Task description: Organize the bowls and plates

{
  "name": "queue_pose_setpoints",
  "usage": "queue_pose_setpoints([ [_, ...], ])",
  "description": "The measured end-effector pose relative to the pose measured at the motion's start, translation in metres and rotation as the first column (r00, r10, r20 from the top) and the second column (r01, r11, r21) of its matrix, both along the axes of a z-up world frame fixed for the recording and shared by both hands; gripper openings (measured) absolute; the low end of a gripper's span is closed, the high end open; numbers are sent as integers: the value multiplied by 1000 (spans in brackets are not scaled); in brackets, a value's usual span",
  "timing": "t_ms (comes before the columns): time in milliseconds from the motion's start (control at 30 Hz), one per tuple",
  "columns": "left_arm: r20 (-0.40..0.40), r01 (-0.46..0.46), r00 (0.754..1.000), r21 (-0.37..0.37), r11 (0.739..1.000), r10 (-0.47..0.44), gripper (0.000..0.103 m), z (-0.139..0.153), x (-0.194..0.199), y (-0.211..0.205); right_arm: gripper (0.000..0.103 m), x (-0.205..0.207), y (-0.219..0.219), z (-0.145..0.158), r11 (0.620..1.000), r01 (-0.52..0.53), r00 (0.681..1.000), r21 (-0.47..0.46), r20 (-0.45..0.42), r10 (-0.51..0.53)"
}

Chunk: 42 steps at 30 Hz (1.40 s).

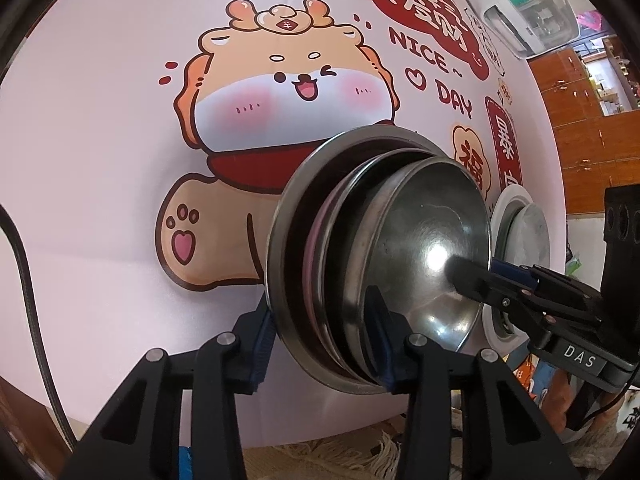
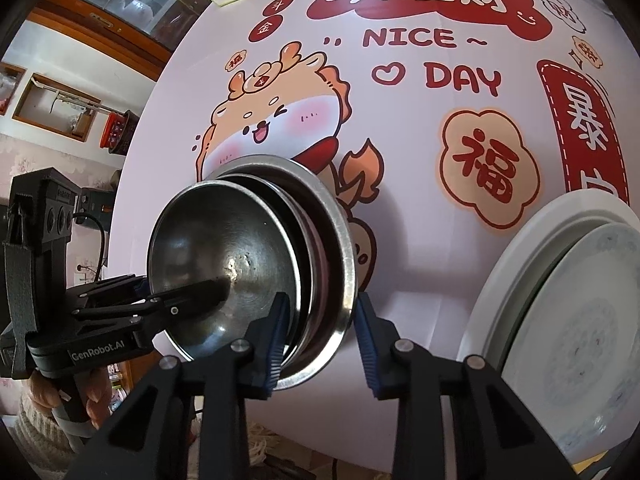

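On the printed tablecloth [image 1: 100, 128], both grippers' half-open fingers [image 1: 262, 340] clamped on the steel bowl stack [image 1: 380, 248].

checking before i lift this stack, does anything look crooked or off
Yes. The top steel bowl sits tilted in the stack of steel dishes, its rim riding high on one side instead of nesting flat. Both grippers, left and right, straddle the stack's rims. No spill or damage shows.

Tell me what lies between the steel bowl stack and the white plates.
Right wrist view: the outer finger of the right gripper beside the stack, then bare printed tablecloth.
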<state>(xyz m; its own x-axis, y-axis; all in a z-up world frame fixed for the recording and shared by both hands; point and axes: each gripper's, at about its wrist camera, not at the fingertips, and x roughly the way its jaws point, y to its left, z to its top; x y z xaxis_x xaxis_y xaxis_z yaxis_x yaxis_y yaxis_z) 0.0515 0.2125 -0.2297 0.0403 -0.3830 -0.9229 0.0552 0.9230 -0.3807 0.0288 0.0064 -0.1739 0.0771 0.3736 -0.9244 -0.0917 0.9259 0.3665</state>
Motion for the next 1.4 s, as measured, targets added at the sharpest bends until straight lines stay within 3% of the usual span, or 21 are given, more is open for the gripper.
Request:
queue_pose_setpoints([
  [700,42,5,999,35,999,-7,40,21,-6,-2,32,-5,-3,14,1000,-4,1000,-1,26,4],
  [1100,137,36,990,48,998,-42,40,75,-19,-26,32,-23,-24,58,1000,27,992,6,119,-28],
  [1400,203,103,973,38,994,-108,41,106,-39,-78,32,-50,-69,88,995,99,978,-10,187,-96],
])
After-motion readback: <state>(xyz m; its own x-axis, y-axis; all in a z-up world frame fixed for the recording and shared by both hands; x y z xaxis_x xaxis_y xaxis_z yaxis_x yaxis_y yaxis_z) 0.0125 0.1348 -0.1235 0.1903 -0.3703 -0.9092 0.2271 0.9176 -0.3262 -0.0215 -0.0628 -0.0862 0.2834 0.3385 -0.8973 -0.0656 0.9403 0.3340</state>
